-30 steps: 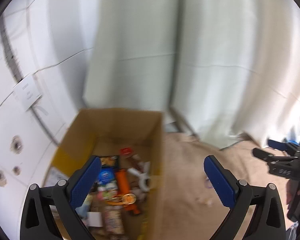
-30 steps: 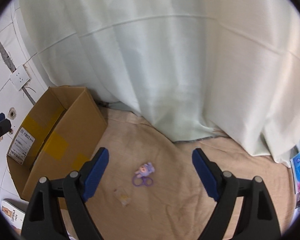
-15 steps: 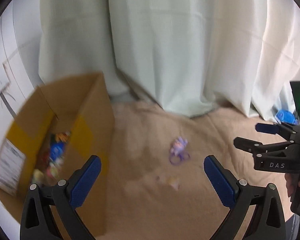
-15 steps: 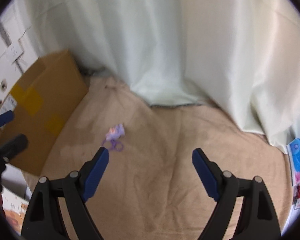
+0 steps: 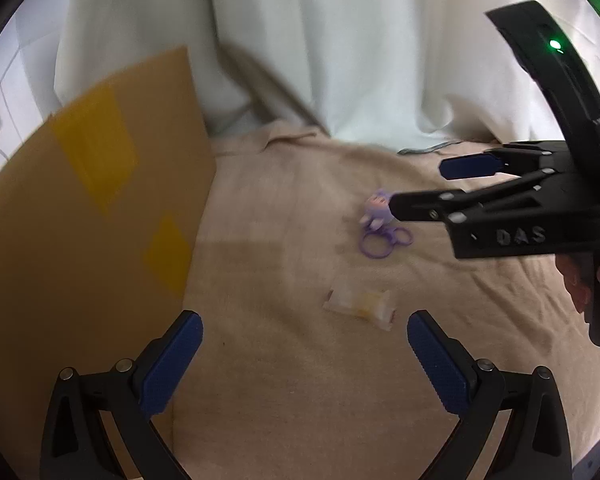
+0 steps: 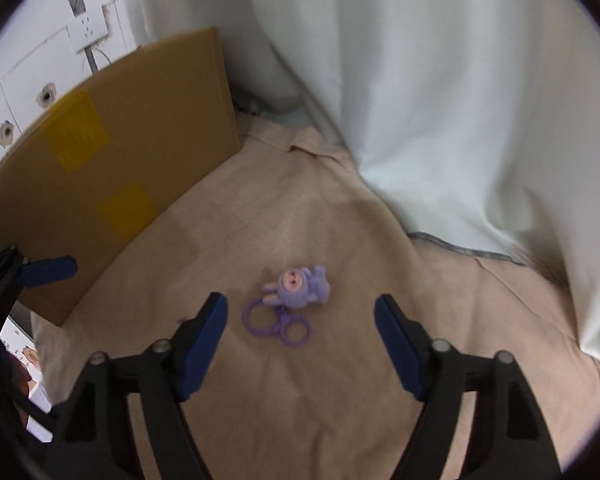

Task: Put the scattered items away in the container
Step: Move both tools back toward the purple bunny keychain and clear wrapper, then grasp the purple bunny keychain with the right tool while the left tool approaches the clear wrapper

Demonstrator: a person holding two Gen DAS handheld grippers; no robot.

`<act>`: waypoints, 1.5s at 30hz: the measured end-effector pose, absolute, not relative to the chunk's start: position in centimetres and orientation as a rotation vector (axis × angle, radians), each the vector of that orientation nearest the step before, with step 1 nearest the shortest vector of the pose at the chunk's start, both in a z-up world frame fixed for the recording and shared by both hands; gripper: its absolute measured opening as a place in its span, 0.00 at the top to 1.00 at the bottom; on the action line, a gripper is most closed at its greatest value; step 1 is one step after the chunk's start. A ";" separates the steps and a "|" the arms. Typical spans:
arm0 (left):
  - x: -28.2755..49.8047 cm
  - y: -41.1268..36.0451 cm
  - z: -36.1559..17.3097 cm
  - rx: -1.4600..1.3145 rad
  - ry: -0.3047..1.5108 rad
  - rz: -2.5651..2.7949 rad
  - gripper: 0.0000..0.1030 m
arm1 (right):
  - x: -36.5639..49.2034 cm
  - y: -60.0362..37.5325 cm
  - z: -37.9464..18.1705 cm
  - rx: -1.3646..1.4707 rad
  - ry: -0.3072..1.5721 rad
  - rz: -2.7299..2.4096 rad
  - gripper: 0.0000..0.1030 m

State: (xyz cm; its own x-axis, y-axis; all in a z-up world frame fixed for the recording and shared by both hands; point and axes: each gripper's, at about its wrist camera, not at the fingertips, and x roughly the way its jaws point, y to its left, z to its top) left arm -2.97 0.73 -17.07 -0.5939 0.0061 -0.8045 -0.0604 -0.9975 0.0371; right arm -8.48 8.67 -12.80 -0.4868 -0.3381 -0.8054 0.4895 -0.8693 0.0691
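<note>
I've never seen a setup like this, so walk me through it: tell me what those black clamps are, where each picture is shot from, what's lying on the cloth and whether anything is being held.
No robot here: a person holds two hand-held clamps, each carrying its own fisheye camera looking along its fingers. One picture looks past the left gripper, open and empty; there the right gripper reaches in from the side. The other looks past the right gripper, also open and empty, above a purple toy keychain. A small clear packet lies nearby on the beige cloth. The cardboard box stands to the left. Nothing is held.

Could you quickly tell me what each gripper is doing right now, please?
Left gripper: open, holding nothing.
Right gripper: open, holding nothing, above the purple keychain toy.
</note>
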 end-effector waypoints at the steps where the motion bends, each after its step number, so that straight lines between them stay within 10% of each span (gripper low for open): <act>1: -3.1 0.6 -17.4 -1.406 0.085 2.775 0.00 | -8.8 8.5 -13.2 1.221 0.229 -2.340 0.32; 20: -5.2 -0.4 -20.0 -1.474 -0.045 2.772 0.00 | -10.4 6.6 -16.6 1.263 0.342 -2.286 0.46; 45: -7.2 3.0 -20.9 -1.433 0.064 2.677 0.00 | -1.4 17.6 -11.0 1.379 -0.135 -2.577 0.52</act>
